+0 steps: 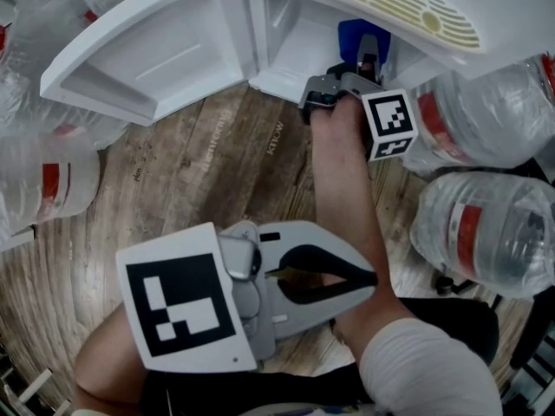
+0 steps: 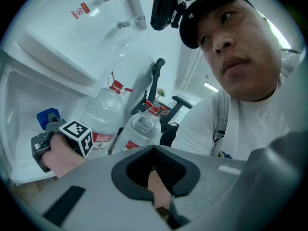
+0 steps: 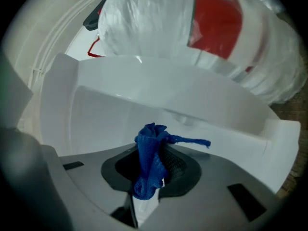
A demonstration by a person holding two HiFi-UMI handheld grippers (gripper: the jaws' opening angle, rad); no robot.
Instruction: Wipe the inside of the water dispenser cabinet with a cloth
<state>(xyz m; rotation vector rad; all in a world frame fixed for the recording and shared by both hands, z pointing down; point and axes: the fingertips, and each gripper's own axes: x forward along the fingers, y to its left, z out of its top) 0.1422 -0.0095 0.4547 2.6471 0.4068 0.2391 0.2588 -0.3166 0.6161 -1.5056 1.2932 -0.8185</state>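
Note:
The white water dispenser cabinet (image 1: pixel 286 33) stands at the top of the head view, its door (image 1: pixel 147 59) swung open to the left. My right gripper (image 1: pixel 368 57) reaches into the cabinet opening, shut on a bunched blue cloth (image 1: pixel 357 35). In the right gripper view the cloth (image 3: pixel 149 160) sticks up from between the jaws of the right gripper (image 3: pixel 151 170), close before a white moulded cabinet panel (image 3: pixel 144 105); I cannot tell whether it touches. My left gripper (image 1: pixel 368 277) hangs low and near me, shut with nothing in it, its tips (image 2: pixel 154 150) pointing up at the person.
Large water bottles with red labels crowd the right side (image 1: pixel 486 120), (image 1: pixel 490 232) and the left (image 1: pixel 43 176). Wood-pattern floor (image 1: pixel 217 163) lies in front of the cabinet. A bottle (image 3: pixel 216 28) shows beyond the white panel. A person's arm (image 1: pixel 347 198) holds the right gripper.

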